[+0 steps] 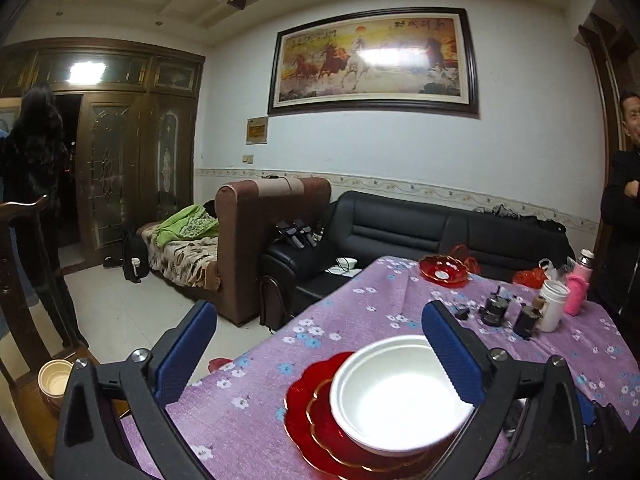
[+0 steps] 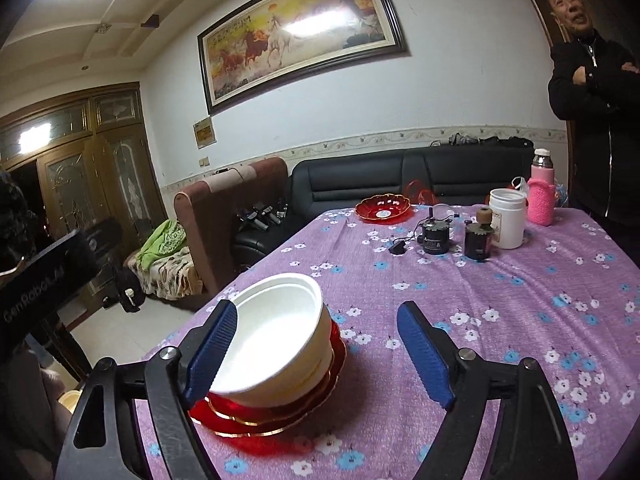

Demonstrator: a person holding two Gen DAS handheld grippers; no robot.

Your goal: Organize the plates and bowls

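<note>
A white bowl [image 1: 396, 400] [image 2: 276, 336] rests upright on a stack of red gold-rimmed plates [image 1: 308, 412] [image 2: 272, 420] near the table's front left corner. My left gripper [image 1: 320, 356] is open above and behind the stack, and its right finger [image 1: 452, 356] overlaps the bowl's right rim in the picture. My right gripper [image 2: 320, 354] is open too. Its left finger [image 2: 212, 352] stands in front of the bowl's left side, and nothing lies between the pads. Another red dish [image 1: 442, 274] [image 2: 384, 208] sits at the table's far edge.
The purple floral tablecloth [image 2: 520, 300] carries two dark jars [image 2: 478, 240], a white container [image 2: 507, 224] and a pink bottle [image 2: 542, 196] at the back right. A person [image 2: 592, 92] stands beyond the right corner. Sofas [image 1: 400, 228] lie behind. A wooden chair holds a cup [image 1: 56, 380] at left.
</note>
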